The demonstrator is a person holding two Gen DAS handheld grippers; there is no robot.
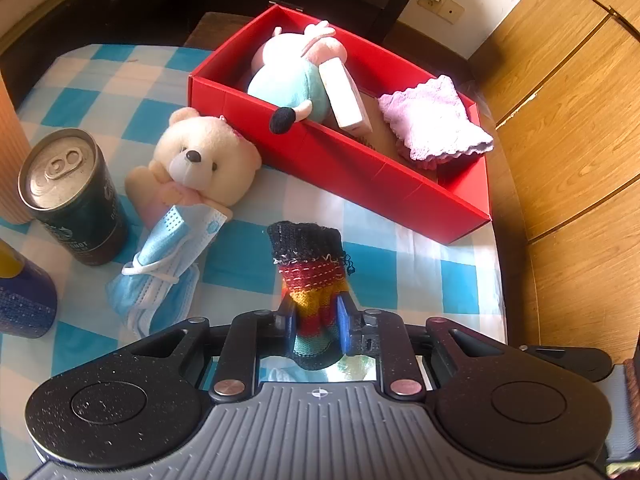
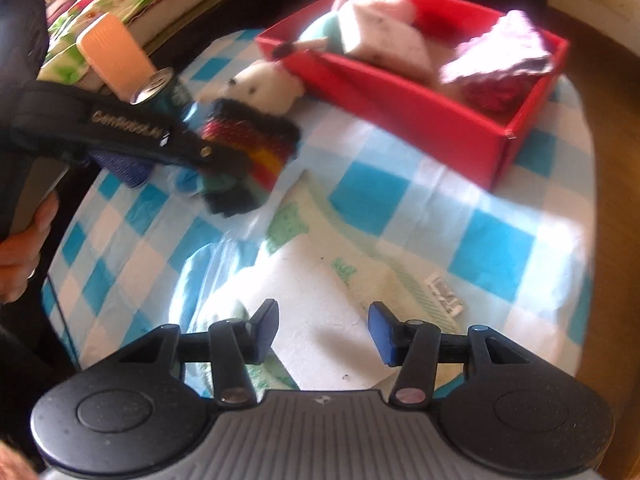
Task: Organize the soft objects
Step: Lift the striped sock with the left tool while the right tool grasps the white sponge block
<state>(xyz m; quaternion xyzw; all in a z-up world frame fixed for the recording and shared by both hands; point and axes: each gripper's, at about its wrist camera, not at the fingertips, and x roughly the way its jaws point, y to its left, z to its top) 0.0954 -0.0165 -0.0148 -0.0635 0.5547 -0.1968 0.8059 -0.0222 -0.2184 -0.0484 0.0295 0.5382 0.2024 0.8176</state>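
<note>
My left gripper [image 1: 317, 326] is shut on a striped knit sock [image 1: 310, 276] and holds it above the checked cloth; the sock also shows in the right wrist view [image 2: 248, 148]. A red box [image 1: 360, 184] ahead holds a pink plush pig [image 1: 292, 76], a white sponge [image 1: 344, 96] and a purple cloth [image 1: 436, 120]. A cream teddy bear [image 1: 200, 164] lies left of the box with blue face masks [image 1: 164, 256] on it. My right gripper [image 2: 324, 326] is open and empty above a white and green towel [image 2: 320, 280].
A dark drink can [image 1: 72, 200] stands left of the bear. An orange ribbed cup [image 2: 116, 56] and a blue container [image 1: 24, 300] stand at the left. The red box [image 2: 420, 116] lies at the table's far right. Wooden floor lies past the right edge.
</note>
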